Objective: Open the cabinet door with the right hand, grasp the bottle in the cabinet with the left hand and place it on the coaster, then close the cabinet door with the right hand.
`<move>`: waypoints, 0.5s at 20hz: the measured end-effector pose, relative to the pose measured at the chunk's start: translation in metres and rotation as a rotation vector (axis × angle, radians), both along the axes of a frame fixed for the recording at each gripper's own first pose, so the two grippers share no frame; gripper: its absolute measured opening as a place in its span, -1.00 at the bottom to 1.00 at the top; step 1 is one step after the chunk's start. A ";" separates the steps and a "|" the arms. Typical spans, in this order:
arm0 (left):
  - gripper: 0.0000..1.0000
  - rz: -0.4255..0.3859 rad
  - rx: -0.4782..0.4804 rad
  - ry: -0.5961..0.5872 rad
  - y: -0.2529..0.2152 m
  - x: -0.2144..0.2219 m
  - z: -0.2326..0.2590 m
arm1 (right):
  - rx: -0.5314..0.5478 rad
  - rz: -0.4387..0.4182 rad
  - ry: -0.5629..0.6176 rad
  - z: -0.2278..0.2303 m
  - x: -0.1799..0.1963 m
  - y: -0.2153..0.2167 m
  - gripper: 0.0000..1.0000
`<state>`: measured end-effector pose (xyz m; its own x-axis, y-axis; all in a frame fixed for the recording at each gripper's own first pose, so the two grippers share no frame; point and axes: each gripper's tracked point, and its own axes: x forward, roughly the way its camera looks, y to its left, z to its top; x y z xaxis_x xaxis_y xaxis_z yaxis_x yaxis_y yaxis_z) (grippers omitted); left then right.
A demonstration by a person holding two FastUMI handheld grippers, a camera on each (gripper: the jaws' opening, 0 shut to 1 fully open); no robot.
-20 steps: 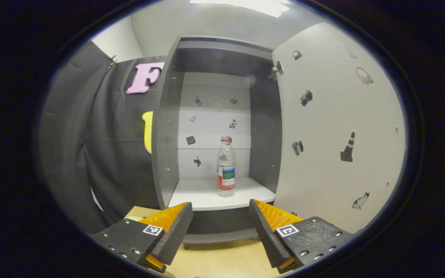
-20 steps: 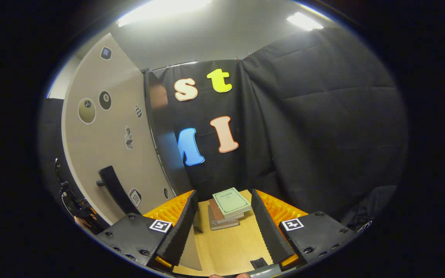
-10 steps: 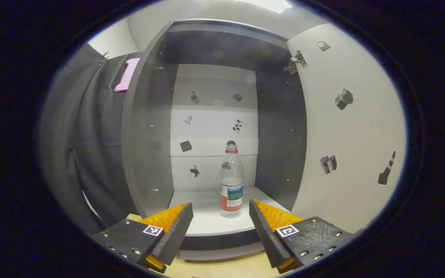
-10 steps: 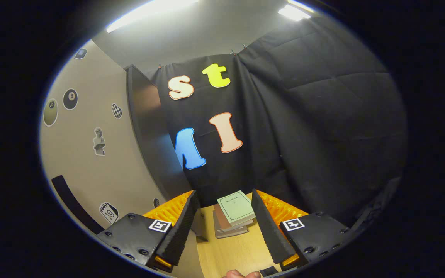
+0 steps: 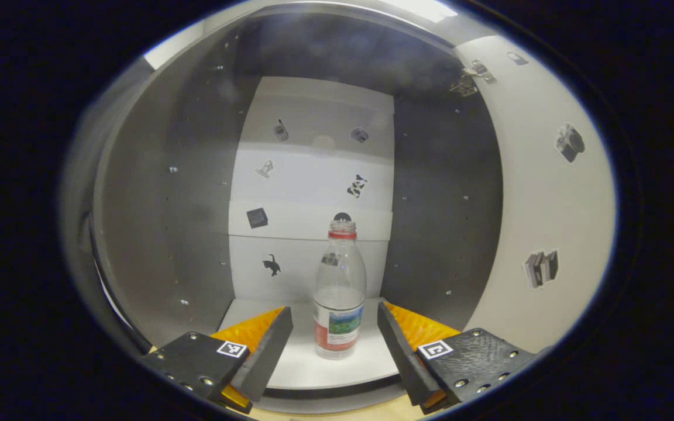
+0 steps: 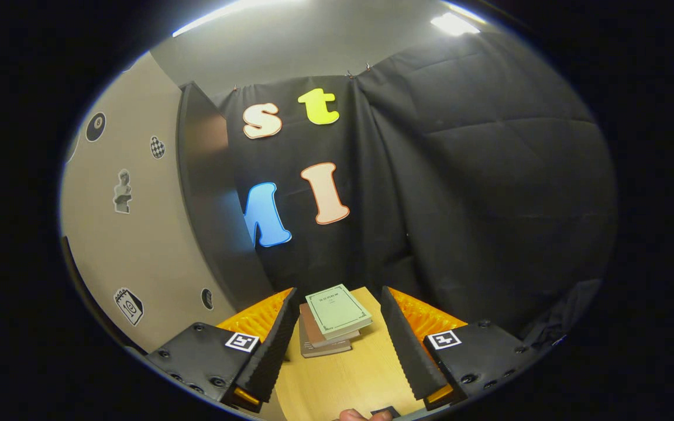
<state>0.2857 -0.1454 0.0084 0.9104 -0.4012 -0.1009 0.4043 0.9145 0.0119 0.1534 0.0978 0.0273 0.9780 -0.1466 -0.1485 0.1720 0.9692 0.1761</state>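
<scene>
- Left gripper fingers spread wide, at the mouth of the open cabinet, gripping nothing.
- Clear plastic water bottle, red cap, red-and-green label, upright on the cabinet's white shelf, between the two fingers in the left gripper view; a gap shows on each side, no contact.
- Cabinet door swung open to the right, small stickers on its inner face; hinge at top.
- White back panel behind the bottle carries small stickers too.
- Right gripper fingers spread, empty, over the wooden table.
- Stack of books, green one on top, lies on the table ahead of the right gripper, near the black cloth.
- Door's outer face with stickers at left in the right gripper view.
- Fingertip of a hand at the bottom edge.
</scene>
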 end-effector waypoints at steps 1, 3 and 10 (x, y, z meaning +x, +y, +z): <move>0.70 0.002 -0.014 0.004 -0.002 0.007 -0.001 | -0.007 -0.008 0.000 0.001 0.001 -0.002 0.78; 0.80 0.009 -0.034 0.011 -0.003 0.021 -0.004 | -0.013 -0.017 0.001 0.000 0.002 -0.005 0.78; 0.70 -0.027 -0.116 0.061 -0.018 0.048 -0.016 | -0.040 -0.043 0.015 -0.003 0.004 -0.012 0.78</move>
